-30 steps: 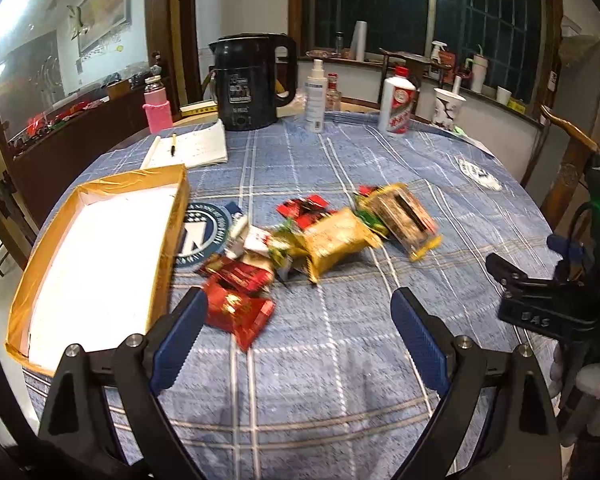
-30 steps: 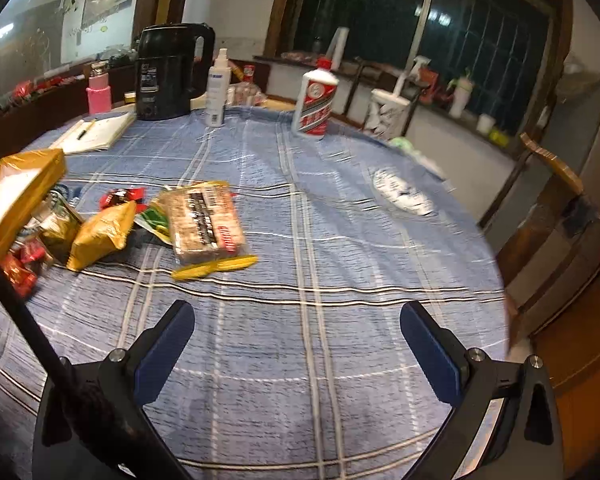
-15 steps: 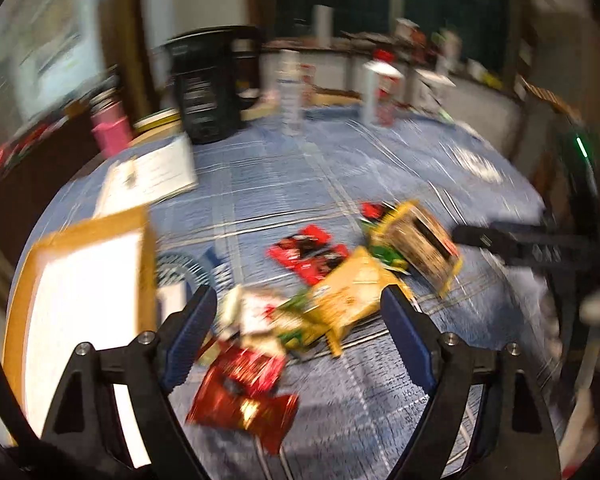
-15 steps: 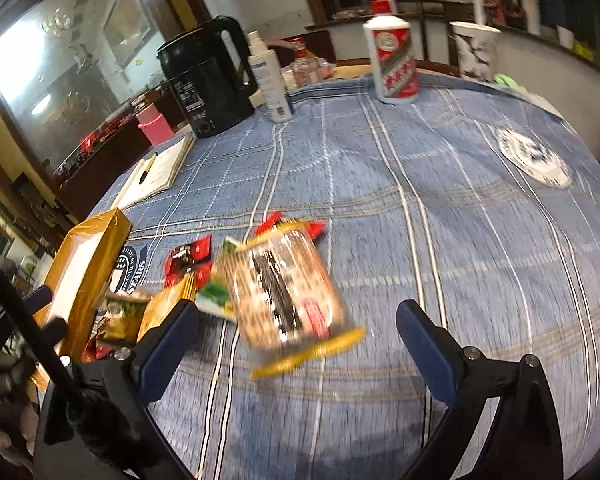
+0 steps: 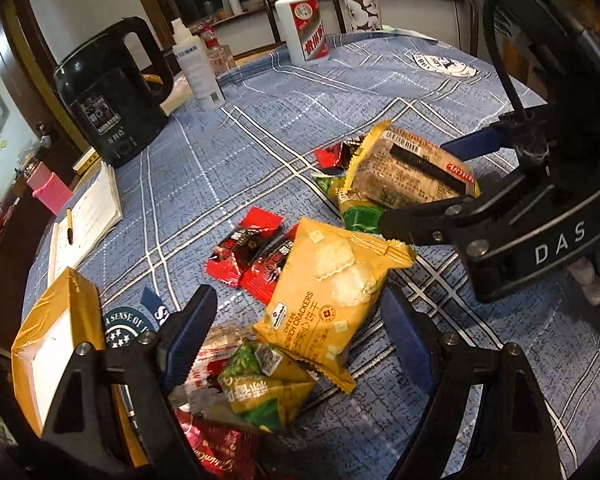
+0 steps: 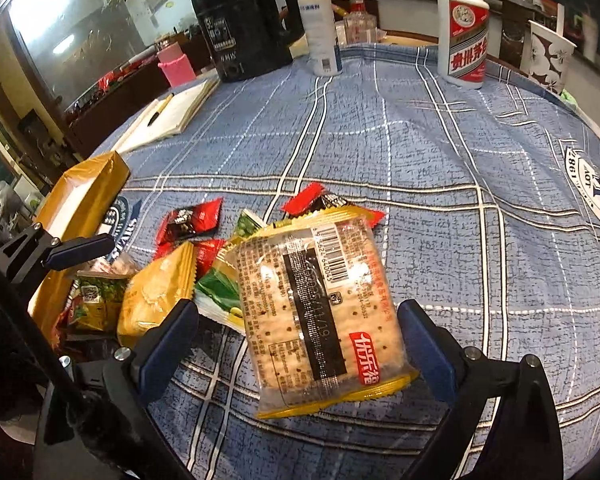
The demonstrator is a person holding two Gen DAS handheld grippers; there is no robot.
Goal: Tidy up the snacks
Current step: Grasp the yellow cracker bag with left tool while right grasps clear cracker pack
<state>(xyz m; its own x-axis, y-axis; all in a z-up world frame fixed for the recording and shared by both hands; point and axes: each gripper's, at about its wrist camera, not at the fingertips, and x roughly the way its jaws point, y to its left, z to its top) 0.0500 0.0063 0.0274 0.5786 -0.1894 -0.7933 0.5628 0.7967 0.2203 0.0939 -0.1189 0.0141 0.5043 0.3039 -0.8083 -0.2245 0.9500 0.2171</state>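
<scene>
A pile of snack packets lies on the blue checked tablecloth. My left gripper [image 5: 300, 332] is open, its fingers on either side of a yellow cheese cracker pack [image 5: 332, 292] and a green packet [image 5: 264, 388]. My right gripper [image 6: 296, 344] is open, its fingers on either side of a clear cracker pack with yellow ends [image 6: 320, 308], which also shows in the left wrist view [image 5: 412, 168]. Red candy packets [image 5: 248, 252] lie behind. A gold box with a white inside [image 5: 56, 340] stands at the left.
At the table's far side stand a black kettle [image 5: 112, 108], a white spray bottle [image 5: 198, 68], a white liquor bottle [image 5: 302, 20], a paper cup [image 6: 548, 60], a pink bottle [image 6: 174, 66] and an open notebook with a pen [image 5: 84, 220].
Both grippers have moved forward and down over the snack pile. The left now brackets the yellow cheese cracker pack, the right the clear cracker pack. Both stay open.
</scene>
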